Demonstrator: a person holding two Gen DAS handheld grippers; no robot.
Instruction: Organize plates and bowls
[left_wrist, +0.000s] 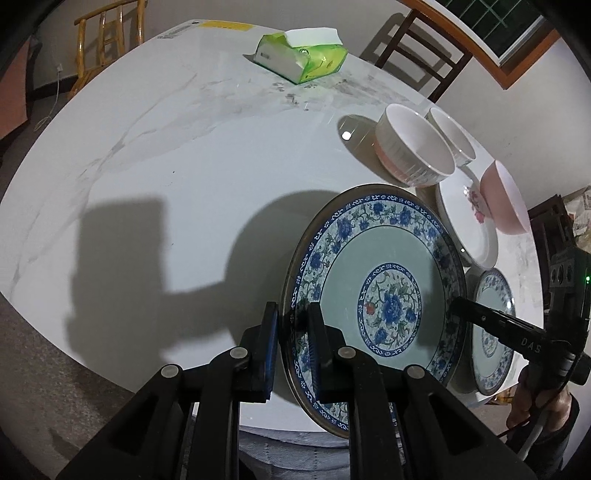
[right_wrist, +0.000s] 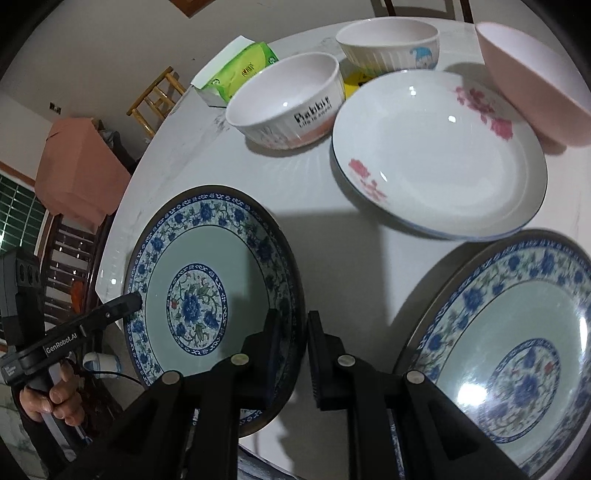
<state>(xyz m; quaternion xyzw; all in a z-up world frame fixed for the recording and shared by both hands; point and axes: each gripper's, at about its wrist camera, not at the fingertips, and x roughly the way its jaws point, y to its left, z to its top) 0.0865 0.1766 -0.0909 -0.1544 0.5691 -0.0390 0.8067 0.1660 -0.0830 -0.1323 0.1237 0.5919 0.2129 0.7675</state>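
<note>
1. Two grippers hold one plate. Our left gripper (left_wrist: 293, 321) pinches the left rim of the blue flower plate (left_wrist: 373, 302). Our right gripper (right_wrist: 291, 332) pinches the right rim of that same plate.
2. Both sets of jaws are squeezed nearly closed, with only the thin rim between the pads.
3. We think the plate is lifted off the white table (left_wrist: 177, 155), because it throws a big round shadow to its left.
4. A second blue flower plate (right_wrist: 517, 354) lies flat on the table just to the right of our right gripper. This looks like a twin, so we guess it is where the held plate should go.
5. So the held plate lies left of its twin, and the way to go is sideways to the right. Our right hand is the nearer one.
6. Farther back sit the pink flower plate (right_wrist: 439, 155), the rabbit bowl (right_wrist: 288, 103), the small white bowl (right_wrist: 388, 44) and the pink bowl (right_wrist: 532, 85).
7. We must keep both rims level, or the plate could tip and slide.
</note>
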